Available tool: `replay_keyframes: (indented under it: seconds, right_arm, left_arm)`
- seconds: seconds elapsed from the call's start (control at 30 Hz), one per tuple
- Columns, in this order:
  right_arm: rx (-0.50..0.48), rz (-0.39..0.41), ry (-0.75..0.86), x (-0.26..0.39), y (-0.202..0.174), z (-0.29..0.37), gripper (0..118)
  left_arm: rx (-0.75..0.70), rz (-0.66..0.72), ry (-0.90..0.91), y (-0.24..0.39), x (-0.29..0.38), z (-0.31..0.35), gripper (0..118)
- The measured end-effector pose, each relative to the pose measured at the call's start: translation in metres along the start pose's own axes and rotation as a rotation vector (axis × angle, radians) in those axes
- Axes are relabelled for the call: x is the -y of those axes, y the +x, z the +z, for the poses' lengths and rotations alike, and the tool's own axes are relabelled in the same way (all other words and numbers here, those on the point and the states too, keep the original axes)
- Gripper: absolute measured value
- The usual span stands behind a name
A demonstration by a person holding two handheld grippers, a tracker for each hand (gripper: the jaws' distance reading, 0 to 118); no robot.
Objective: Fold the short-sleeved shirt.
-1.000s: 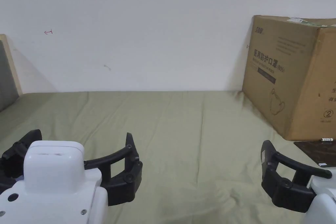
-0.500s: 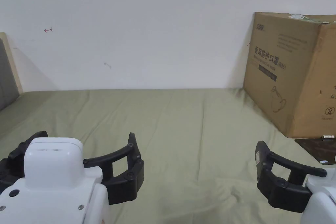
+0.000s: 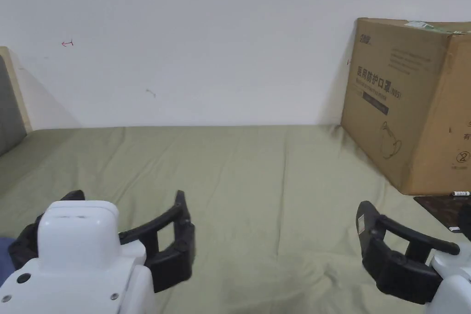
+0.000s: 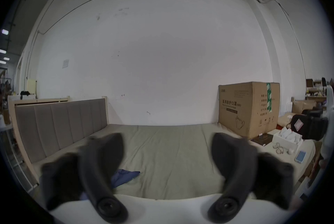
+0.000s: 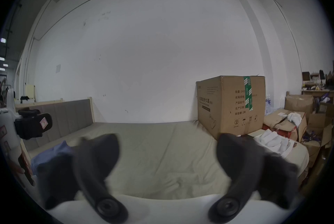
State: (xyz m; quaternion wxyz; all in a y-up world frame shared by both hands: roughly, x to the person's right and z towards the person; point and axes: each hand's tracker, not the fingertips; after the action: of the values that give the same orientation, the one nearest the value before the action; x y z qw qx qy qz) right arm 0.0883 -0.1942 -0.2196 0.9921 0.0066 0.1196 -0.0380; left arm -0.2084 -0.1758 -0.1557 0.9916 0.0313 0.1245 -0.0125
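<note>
Olive bed (image 3: 276, 181); blue shirt (image 4: 124, 174) beside left hand-held gripper (image 4: 167, 144).

A bed covered in an olive-green sheet (image 3: 257, 177) runs up to a white wall (image 3: 207, 30). The left tongs (image 3: 126, 211) hover low over it with jaws spread wide; beside them, at the left edge, lies a sliver of blue cloth (image 3: 3, 255). The right tongs (image 3: 416, 223) are cut off by the frame. A large cardboard box (image 3: 404, 103) stands on the bed against the wall.
</note>
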Motion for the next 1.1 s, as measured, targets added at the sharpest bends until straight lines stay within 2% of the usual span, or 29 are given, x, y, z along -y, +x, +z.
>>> replay_keyframes:
  seconds: [0.03, 0.07, 0.1, 0.13, 0.17, 0.2, 0.27, 0.57, 0.63, 0.7, 0.8, 0.93, 1.1]
  right_arm:
    - [-0.003, -0.01, 0.008, 0.0, 0.001, 0.002, 41]
    - [0.005, -0.011, 0.008, 0.0, 0.001, 0.002, 2]
    - [0.056, 0.005, -0.02, 0.0, 0.002, -0.003, 2]
    - [0.053, -0.007, -0.015, 0.001, 0.005, -0.005, 2]
    - [-0.026, -0.053, -0.042, 0.001, 0.011, -0.007, 2]
    - [-0.031, -0.066, -0.06, 0.0, 0.013, -0.008, 1]
    - [0.004, -0.049, -0.046, 0.002, 0.014, -0.008, 0]
    - [-0.019, -0.012, -0.043, 0.002, 0.006, -0.012, 0]
    - [-0.059, 0.01, -0.063, 0.004, -0.012, -0.022, 0]
    - [-0.146, 0.019, -0.08, 0.01, -0.038, -0.035, 0]
    - [-0.302, -0.023, -0.113, 0.014, -0.085, -0.049, 0]
    - [-0.466, -0.047, -0.122, 0.014, -0.135, -0.053, 0]
    - [-0.496, -0.023, -0.122, 0.013, -0.149, -0.058, 0]
  left_arm:
    - [-0.008, 0.005, 0.005, -0.001, -0.001, 0.001, 49]
    - [-0.009, 0.006, 0.004, -0.002, -0.003, 0.0, 10]
    - [-0.023, -0.005, -0.008, -0.002, -0.004, -0.004, 3]
    - [-0.044, -0.026, -0.021, -0.002, -0.004, -0.008, 3]
    - [-0.032, -0.02, -0.018, -0.004, -0.004, -0.01, 3]
    - [-0.011, -0.015, -0.035, -0.007, -0.004, -0.012, 2]
    - [0.062, 0.031, -0.063, -0.011, -0.003, -0.013, 2]
    - [-0.018, -0.004, -0.076, -0.016, 0.002, -0.01, 0]
    - [-0.078, -0.024, -0.083, -0.034, 0.002, 0.0, 0]
    - [-0.18, -0.058, -0.078, -0.062, 0.003, 0.014, 0]
    - [-0.355, -0.104, -0.066, -0.103, 0.001, 0.038, 0]
    - [-0.436, -0.061, -0.054, -0.146, -0.006, 0.063, 0]
    - [-0.474, 0.013, -0.051, -0.168, -0.004, 0.07, 0]
